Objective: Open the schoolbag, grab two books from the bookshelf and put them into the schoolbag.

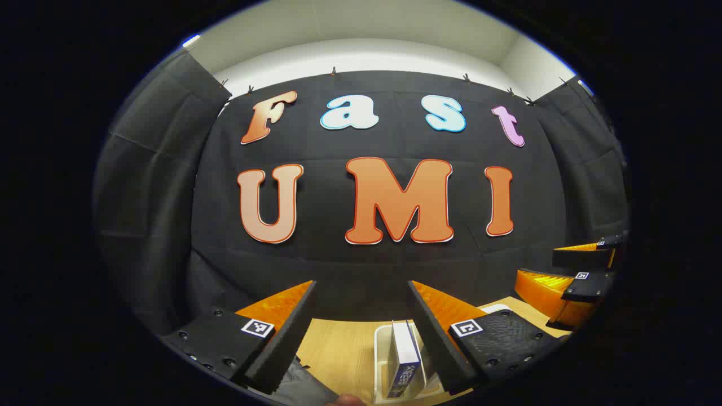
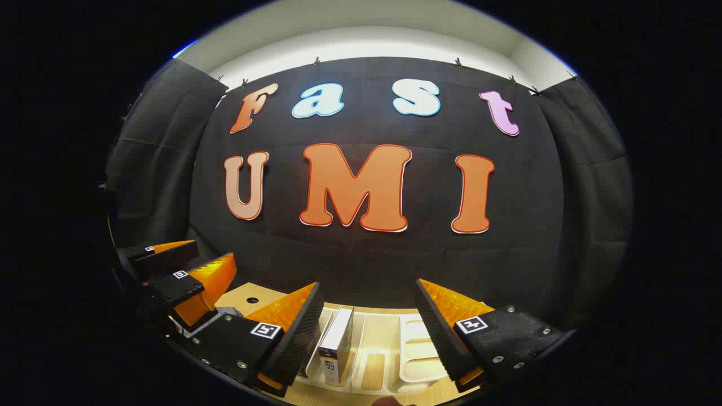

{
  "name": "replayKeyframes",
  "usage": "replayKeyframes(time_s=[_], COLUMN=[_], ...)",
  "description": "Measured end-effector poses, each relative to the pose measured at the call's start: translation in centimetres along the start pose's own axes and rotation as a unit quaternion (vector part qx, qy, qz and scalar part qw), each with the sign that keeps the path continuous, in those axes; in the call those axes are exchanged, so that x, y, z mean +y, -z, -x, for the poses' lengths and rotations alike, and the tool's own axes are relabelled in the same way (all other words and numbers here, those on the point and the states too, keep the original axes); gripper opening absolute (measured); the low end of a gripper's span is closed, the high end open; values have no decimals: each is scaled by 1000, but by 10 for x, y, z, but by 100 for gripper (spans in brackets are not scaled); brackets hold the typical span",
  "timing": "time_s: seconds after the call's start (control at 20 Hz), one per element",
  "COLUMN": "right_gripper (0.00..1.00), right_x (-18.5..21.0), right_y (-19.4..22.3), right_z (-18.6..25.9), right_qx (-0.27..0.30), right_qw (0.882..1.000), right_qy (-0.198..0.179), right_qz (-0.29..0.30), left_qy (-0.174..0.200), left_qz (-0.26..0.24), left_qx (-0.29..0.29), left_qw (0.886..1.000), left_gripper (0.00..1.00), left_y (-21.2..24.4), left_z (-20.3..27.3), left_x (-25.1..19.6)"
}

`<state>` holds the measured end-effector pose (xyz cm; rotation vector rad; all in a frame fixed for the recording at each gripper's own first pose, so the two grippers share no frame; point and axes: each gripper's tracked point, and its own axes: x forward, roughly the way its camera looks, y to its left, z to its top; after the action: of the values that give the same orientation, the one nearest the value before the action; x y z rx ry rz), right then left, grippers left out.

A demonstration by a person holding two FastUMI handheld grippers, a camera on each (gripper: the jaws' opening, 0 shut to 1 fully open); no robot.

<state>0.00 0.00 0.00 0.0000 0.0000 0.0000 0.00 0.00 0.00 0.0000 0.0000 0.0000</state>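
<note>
1. Left gripper (image 1: 361, 332): jaws wide, holding nothing, raised over the light wooden table (image 1: 338, 349).
2. One upright blue-spined book (image 1: 403, 361) stands in the white slotted bookshelf rack (image 1: 379, 355).
3. Right gripper (image 2: 369, 332): jaws wide, holding nothing; a book stands below it.

dim booth lit from a bright strip overhead, sharp centre, fisheye bending at the edges.

book (image 2: 337, 341) upright in bookshelf (image 2: 414, 361), on table (image 1: 338, 349)
</note>
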Motion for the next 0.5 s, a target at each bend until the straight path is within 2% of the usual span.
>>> replayKeyframes(time_s=[0.5], right_gripper=[96], right_x=[0], right_y=[5], right_z=[0], right_qx=[8], right_qw=[1000], right_qy=[-8], right_qz=[2], left_qy=[-3], left_qz=[-48], left_qx=[-4], left_qw=[999], left_gripper=[98], left_y=[2], left_z=[5], left_x=[11])
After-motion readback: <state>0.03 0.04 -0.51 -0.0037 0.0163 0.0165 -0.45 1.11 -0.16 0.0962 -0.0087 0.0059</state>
